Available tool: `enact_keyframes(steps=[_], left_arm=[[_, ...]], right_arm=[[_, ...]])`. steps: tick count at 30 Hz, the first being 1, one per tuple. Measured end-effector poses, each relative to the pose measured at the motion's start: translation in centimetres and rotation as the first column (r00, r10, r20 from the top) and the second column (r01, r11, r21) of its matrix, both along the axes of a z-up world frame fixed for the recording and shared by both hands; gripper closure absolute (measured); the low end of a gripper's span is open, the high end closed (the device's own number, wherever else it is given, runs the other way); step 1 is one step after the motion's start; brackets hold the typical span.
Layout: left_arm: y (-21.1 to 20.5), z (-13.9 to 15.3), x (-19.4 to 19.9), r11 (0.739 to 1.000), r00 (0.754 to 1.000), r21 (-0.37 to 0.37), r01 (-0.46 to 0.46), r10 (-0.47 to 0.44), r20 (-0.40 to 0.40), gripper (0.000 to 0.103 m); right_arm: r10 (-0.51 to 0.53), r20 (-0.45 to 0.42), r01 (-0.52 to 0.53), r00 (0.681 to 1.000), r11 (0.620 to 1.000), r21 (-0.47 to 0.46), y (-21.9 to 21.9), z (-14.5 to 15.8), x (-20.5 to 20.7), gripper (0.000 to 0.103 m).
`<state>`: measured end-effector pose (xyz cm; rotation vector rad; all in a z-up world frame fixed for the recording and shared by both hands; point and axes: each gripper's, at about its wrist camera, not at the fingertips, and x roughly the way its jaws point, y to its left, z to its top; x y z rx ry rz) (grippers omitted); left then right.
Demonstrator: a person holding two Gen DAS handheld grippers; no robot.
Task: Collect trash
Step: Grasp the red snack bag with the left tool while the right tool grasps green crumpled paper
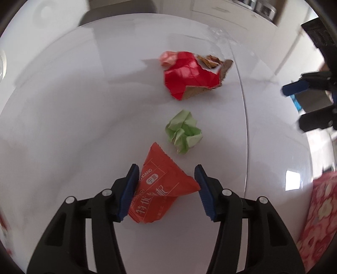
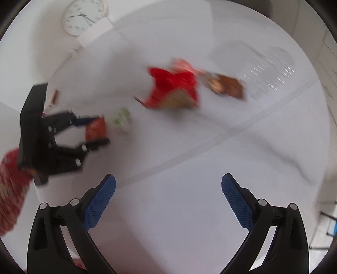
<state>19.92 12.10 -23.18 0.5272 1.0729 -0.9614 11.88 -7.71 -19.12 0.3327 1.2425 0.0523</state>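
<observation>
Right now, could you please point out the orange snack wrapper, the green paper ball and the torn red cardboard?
orange snack wrapper [image 1: 162,189]: left wrist view, middle of its printed face.
green paper ball [image 1: 183,131]: left wrist view, centre of the crumple.
torn red cardboard [image 1: 186,75]: left wrist view, its red face.

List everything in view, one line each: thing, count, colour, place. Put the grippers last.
Orange foil snack wrapper: one, orange with white print, between the left gripper's fingers.
Crumpled green paper ball: one, light green, just beyond the wrapper.
Torn red cardboard piece: one, red with brown backing, farther back.
Round white table: one, white, under all the trash.
Wall clock: one, white, on the wall behind.
Left gripper: one, black with blue pads, open around the wrapper.
Right gripper: one, black with blue pads, open, nothing between its fingers.
</observation>
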Motion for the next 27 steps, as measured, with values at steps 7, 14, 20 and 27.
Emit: enact_keyframes(steps=[7,14,20,27], left_arm=[[4.7,2.7,-1.1,0.943,0.947,-0.092,-0.319,0.319,-0.016,0.052],[8.2,3.4,-3.2,0.84,0.844,-0.082,-0.537,0.536,-0.039,0.052],[8.7,3.9,-5.3,0.804,0.806,-0.06,-0.592,0.592,-0.011,0.052],[5.0,6.3,-7.5,0.813,0.816,-0.091,-0.575,0.578,0.01,0.052]], right_arm=[[0.084,0.064,-0.085,0.994,0.996,0.008,4.7,-2.3,5.8,0.019],[0.108,0.053,-0.104,0.993,0.992,-0.073,7.6,-4.3,8.9,0.041],[0.178,0.062,-0.168,0.982,0.976,-0.141,8.4,-3.9,8.8,0.072],[0.153,0.139,-0.15,0.978,0.988,-0.031,3.6,-0.4,3.6,0.073]])
